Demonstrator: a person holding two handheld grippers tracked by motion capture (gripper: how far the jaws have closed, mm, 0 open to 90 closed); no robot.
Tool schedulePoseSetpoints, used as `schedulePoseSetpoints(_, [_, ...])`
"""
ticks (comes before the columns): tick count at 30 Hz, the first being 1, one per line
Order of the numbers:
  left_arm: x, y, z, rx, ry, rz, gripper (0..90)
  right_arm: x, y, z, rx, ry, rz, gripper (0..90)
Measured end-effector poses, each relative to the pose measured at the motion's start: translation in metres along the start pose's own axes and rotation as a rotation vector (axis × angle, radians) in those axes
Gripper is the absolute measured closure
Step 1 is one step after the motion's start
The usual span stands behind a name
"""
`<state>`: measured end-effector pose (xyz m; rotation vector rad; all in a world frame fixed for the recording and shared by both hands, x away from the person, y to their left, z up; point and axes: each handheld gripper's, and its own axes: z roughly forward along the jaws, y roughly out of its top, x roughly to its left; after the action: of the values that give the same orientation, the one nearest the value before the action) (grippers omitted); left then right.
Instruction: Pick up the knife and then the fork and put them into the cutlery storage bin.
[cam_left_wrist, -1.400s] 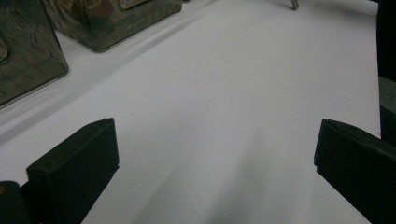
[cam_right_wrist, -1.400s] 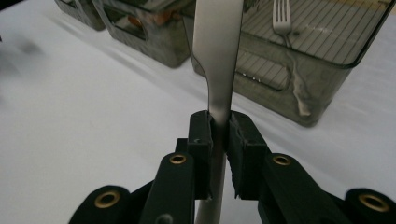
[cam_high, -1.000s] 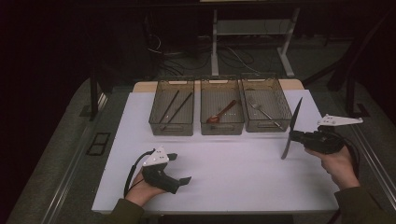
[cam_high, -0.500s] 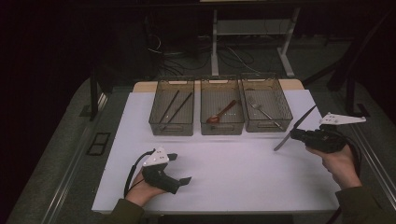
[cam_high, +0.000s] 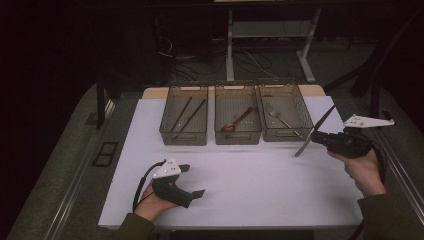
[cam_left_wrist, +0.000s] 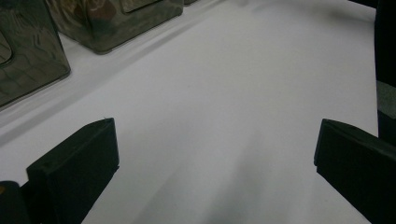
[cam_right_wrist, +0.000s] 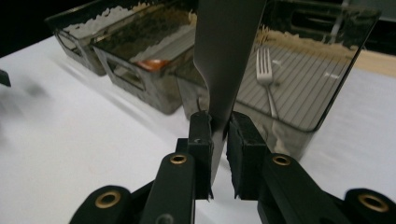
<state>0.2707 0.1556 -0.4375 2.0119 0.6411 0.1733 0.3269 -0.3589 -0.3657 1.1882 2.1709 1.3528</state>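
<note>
Two black tool (cam_right_wrist: 219, 135) pads pinch a flat, smooth steel knife (cam_right_wrist: 224, 51).

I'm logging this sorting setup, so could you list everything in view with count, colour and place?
bins: three, smoky translucent, side by side at the far edge of the white mat.
chopsticks: two, dark, in the left bin.
spoon: one, reddish brown, in the middle bin.
fork: one, silver, in the right bin.
knife: one, grey, held slanted above the mat just right of the right bin.
mat: one, white, covering the table top.
left claw: black, jaws wide apart with nothing between, low over the mat at near left.
right claw: black, jaws clamped on the knife.
hands: two, each holding a claw.
</note>
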Motion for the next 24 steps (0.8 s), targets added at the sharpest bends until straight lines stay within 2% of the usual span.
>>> schedulePoseSetpoints(5, [0.001, 0.000, 0.000, -0.001, 0.001, 0.004, 0.0, -0.002, 0.017, 0.002, -0.006, -0.021, -0.018, 79.2])
schedulePoseSetpoints(13, [0.000, 0.000, 0.000, -0.001, 0.000, 0.001, 0.0, -0.012, 0.056, -0.002, -0.027, -0.059, -0.039, 79.2])
schedulePoseSetpoints(19, [0.000, 0.000, -0.001, -0.001, -0.001, 0.000, 0.0, -0.023, 0.082, 0.003, -0.008, -0.107, -0.042, 79.2])
schedulePoseSetpoints(24, [0.001, 0.000, 0.000, 0.000, -0.003, 0.000, 0.0, -0.038, 0.092, 0.015, 0.037, -0.150, -0.025, 79.2])
